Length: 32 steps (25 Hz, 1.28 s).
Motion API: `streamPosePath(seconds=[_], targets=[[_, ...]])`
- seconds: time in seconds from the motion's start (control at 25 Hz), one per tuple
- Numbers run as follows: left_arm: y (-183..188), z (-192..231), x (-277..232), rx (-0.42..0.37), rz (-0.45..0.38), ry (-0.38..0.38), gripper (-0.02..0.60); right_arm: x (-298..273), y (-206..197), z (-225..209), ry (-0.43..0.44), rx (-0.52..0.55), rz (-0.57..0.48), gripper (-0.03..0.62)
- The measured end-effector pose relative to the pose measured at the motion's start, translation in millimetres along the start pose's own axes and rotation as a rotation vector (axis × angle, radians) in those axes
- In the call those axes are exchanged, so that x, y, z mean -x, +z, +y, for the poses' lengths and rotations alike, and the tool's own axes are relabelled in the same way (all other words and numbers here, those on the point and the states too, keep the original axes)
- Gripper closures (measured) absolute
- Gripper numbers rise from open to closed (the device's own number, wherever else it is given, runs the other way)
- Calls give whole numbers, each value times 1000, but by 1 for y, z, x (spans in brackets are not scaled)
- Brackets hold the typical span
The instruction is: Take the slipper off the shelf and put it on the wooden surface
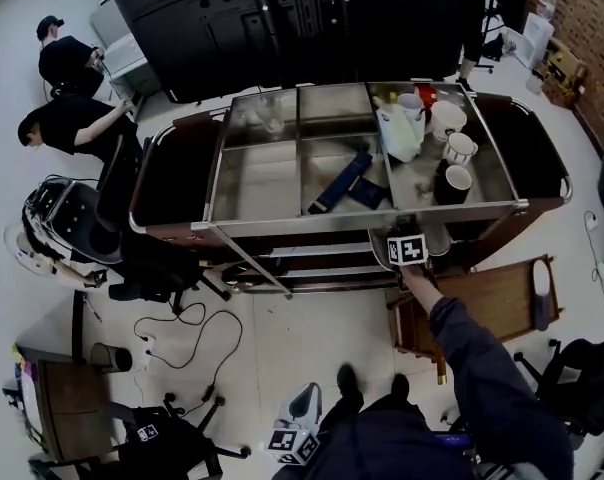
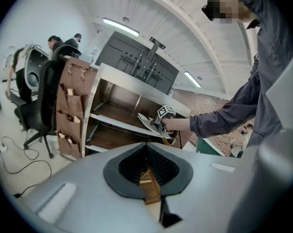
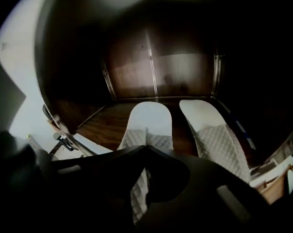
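Now the right gripper (image 3: pixel 145 149) is inside the cart (image 1: pixel 362 223), low down under its top. Its jaws are squeezed onto the soft top part of a white slipper (image 3: pixel 147 123), and the cloth is pinched between them. That slipper lies on the dark shelf (image 3: pixel 100 125), with its toe pointing to the far wall. The left gripper (image 2: pixel 147 147) hangs near the person. Its jaws are closed and there is nothing in them.

I think the job now is to pull the slipper out. To do it well, keep the squeeze tight so the soft cloth does not slip. Lift it a little, so the bottom does not drag on the shelf. Pull it straight back to the near side and stay low, away from the top of the cart. Do not bump the other slipper (image 3: pixel 212 127) just to the right of it. Then carry it to the right and set it flat on the wooden surface (image 1: pixel 482 303).

Count them:
- Two grippers, one busy and one free.
- Two slippers on the shelf.
- One more white thing (image 1: pixel 541 293) lies on the wooden surface, and it looks like a third slipper.
- Two people (image 1: pixel 77 128) are at the far left.
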<state>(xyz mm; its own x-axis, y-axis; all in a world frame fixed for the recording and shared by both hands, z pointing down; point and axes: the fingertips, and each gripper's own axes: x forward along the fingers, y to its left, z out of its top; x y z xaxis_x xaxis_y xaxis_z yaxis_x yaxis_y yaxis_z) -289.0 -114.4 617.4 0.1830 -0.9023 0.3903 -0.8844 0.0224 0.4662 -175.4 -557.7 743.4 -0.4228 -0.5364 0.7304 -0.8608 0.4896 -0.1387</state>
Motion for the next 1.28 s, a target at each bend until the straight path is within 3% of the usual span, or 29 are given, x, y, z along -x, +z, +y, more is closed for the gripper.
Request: streamPosePath(seconds=[0.16,0.28,0.44,0.56,0.8,0.92,1.12,1.28], targets=[[-10,28,25,49,-5,77,569,-42,13,2,-26,-17,9,582],[-22,36,36,73,8,90,569,-52,13,3,-29,-7,24,572],[-35,23,31,72,23,27,569,-21,33,5,-118,107,-150,494],[-56,-5,26,60,48,-43,569,29,9,33,-91,232,-242,490],[-95,-74,10,-31,55,-222,569,195,-102,73,110,150,-357,550],[-118,-114,15,-72,45,-263,569,285,-180,73,168,101,-385,589],[-170,-195,57,-100,29,-305,569,425,-314,51,162,106,-378,592],[-216,-247,96,-100,47,-313,569,512,-390,30,102,118,-382,592]])
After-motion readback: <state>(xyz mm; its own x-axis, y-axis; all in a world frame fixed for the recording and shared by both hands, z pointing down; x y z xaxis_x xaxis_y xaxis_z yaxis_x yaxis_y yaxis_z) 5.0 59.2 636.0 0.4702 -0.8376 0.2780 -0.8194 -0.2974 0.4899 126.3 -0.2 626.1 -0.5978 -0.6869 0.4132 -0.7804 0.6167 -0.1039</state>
